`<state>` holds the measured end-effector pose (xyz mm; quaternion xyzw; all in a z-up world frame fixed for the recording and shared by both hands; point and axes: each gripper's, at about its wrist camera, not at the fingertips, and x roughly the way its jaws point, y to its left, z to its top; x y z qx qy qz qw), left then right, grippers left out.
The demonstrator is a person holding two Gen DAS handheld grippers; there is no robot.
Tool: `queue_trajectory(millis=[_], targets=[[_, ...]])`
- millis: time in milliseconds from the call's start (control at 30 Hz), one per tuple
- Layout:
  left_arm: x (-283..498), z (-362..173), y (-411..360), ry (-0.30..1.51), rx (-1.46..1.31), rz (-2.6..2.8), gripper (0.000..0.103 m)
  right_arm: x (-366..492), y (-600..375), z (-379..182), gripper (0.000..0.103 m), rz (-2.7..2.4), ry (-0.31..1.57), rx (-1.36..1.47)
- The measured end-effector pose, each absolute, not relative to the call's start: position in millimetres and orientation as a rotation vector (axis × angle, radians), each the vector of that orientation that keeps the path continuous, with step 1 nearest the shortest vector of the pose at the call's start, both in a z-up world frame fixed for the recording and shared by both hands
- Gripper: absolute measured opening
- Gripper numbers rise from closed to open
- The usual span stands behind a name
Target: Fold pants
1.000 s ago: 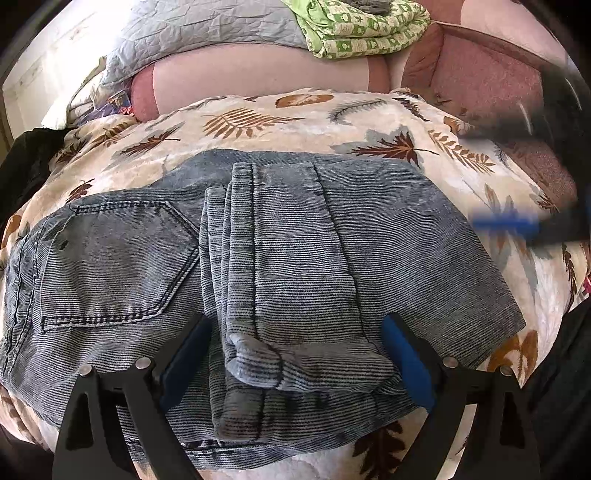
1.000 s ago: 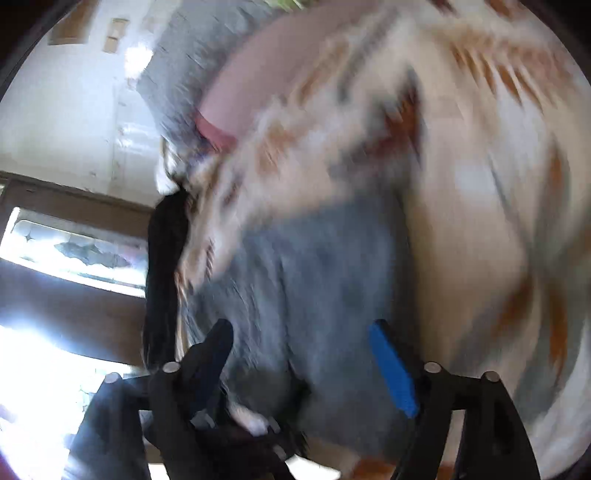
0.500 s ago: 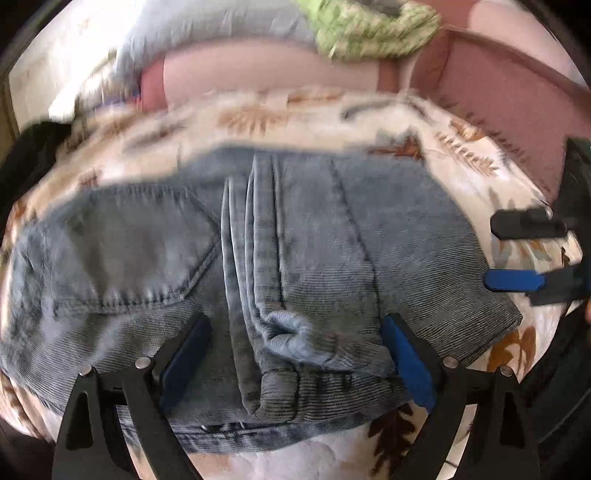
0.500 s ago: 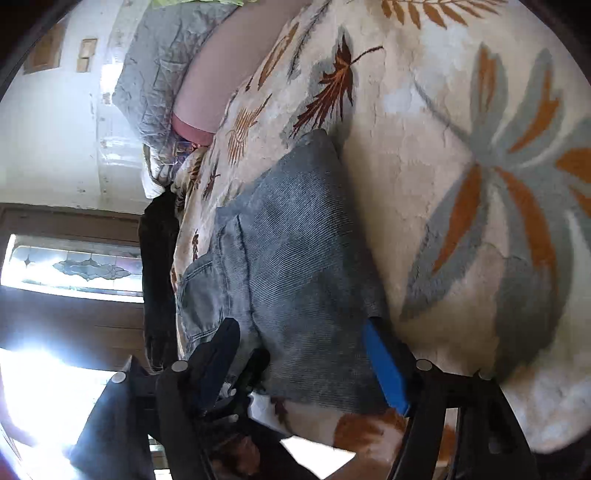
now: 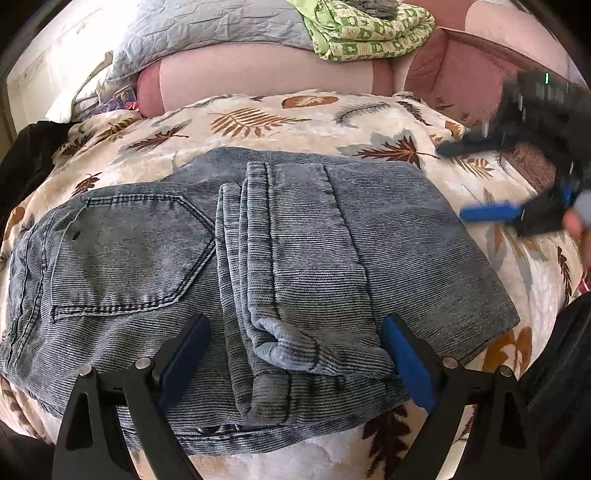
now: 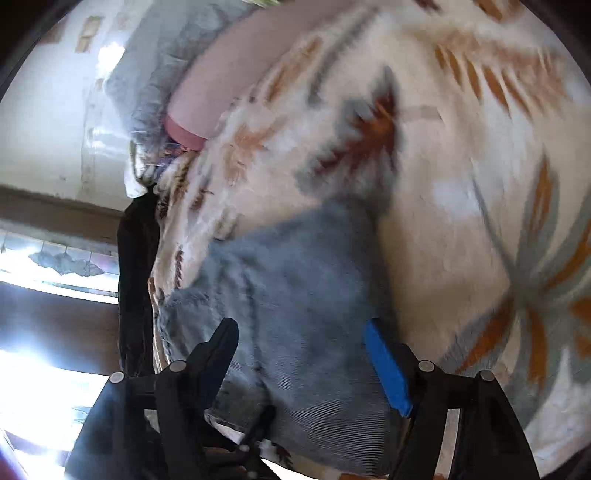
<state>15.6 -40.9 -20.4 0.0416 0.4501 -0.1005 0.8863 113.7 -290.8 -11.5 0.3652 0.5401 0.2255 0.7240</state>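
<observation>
Folded grey-blue corduroy jeans lie on a cream bedspread printed with autumn leaves, back pocket facing up at the left, leg hems stacked in the middle. The left claw hovers just above the near edge, released, its blue pads apart and gripping nothing. The right claw, blurred, is released too, beside the jeans' right edge. A green patterned cloth lies on the pillows behind.
</observation>
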Motion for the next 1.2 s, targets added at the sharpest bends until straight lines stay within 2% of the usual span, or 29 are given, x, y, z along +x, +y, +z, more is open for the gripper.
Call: queue_trajectory(millis=[133, 233, 267, 400, 533, 667, 733, 767, 933, 1000, 1033, 1067, 1200], targets=[[17.4, -20.0, -41.3, 0.937, 0.084, -0.210, 0.094, 139.3, -282.0, 12.9, 0.075, 0.532, 1.116, 0.770], [16.6, -11.1, -29.0, 0.915, 0.013, -0.221, 0.094, 160.1, -277.6, -14.9, 0.081, 0.461, 1.164, 0.748], [16.1, -0.3, -15.5, 0.876, -0.063, -0.223, 0.094, 164.7, -275.6, -32.4, 0.080, 0.386, 1.245, 0.734], [11.0, 34.4, 53.1, 0.701, -0.289, -0.099, 0.094, 138.8, -271.5, -10.0, 0.080, 0.419, 1.165, 0.665], [9.6, 39.6, 131.3, 0.645, -0.547, 0.108, 0.094, 94.3, -235.7, 37.6, 0.080, 0.504, 1.074, 0.406], [7.3, 30.5, 161.4, 0.667, -0.654, 0.178, 0.094, 36.2, -162.3, 55.8, 0.077, 0.634, 1.000, 0.073], [6.7, 29.7, 159.5, 0.672, -0.648, 0.164, 0.094, 18.8, -140.0, 50.0, 0.065, 0.667, 0.988, -0.035], [7.2, 30.8, 156.9, 0.674, -0.636, 0.154, 0.094, 10.8, -125.0, 45.1, 0.056, 0.691, 0.994, -0.101], [6.7, 33.3, 152.0, 0.678, -0.613, 0.128, 0.094, 2.8, -109.3, 29.8, 0.048, 0.669, 0.955, -0.209], [9.3, 31.6, 147.7, 0.691, -0.607, 0.116, 0.094, 7.2, -106.9, 24.0, 0.031, 0.679, 0.975, -0.202], [11.6, 31.2, 145.7, 0.697, -0.599, 0.112, 0.094, 10.2, -105.7, 20.7, 0.025, 0.690, 0.993, -0.197], [12.2, 30.8, 144.1, 0.702, -0.592, 0.109, 0.094, 11.2, -103.7, 19.0, 0.015, 0.708, 1.006, -0.186], [11.2, 30.2, 144.6, 0.705, -0.586, 0.107, 0.094, 6.0, -107.7, 31.5, 0.013, 0.738, 1.014, -0.121]])
